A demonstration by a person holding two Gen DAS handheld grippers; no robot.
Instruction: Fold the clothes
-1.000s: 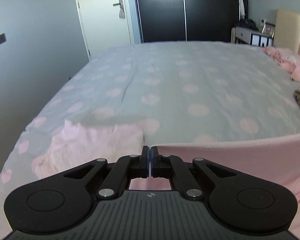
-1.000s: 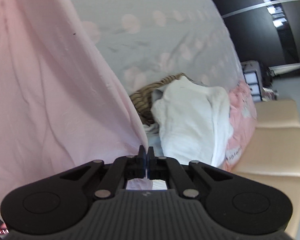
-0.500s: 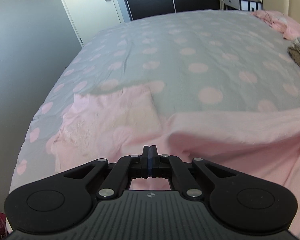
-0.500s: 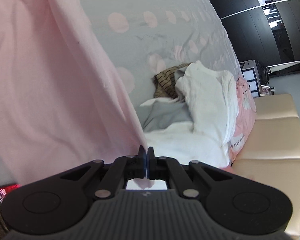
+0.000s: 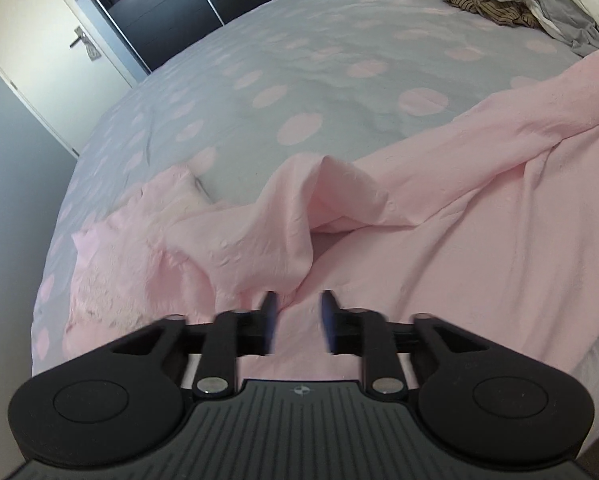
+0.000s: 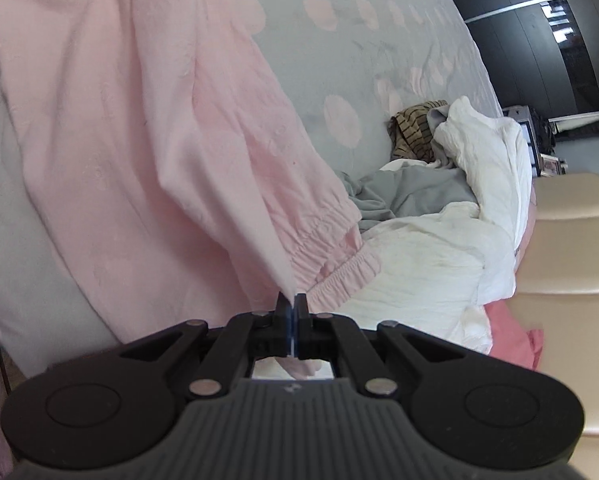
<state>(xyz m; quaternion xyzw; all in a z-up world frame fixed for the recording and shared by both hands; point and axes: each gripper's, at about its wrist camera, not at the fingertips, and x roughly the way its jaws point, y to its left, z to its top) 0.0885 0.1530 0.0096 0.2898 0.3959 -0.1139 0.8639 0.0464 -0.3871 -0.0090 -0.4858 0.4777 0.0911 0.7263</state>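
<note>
Pink garment (image 5: pixel 439 216), thin crinkled fabric, spread crumpled across near side of bed. Long sleeve-like part runs toward far right. Raised fold stands near middle, with shadowed hollow under it. Elastic gathered hem (image 6: pixel 331 248) at one end, lying against pile (image 6: pixel 439 216) of unfolded clothes: white, grey, brown-striped pieces heaped together on bed. Garment's edge near hem pulled up to a point. Second pink piece (image 5: pixel 115 256), fluffier, lies flat at left, partly under garment.

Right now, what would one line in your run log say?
task: fold clothes | left gripper: jaws just opened, pink garment released onto bed | right gripper: shut on pink garment's edge
</note>
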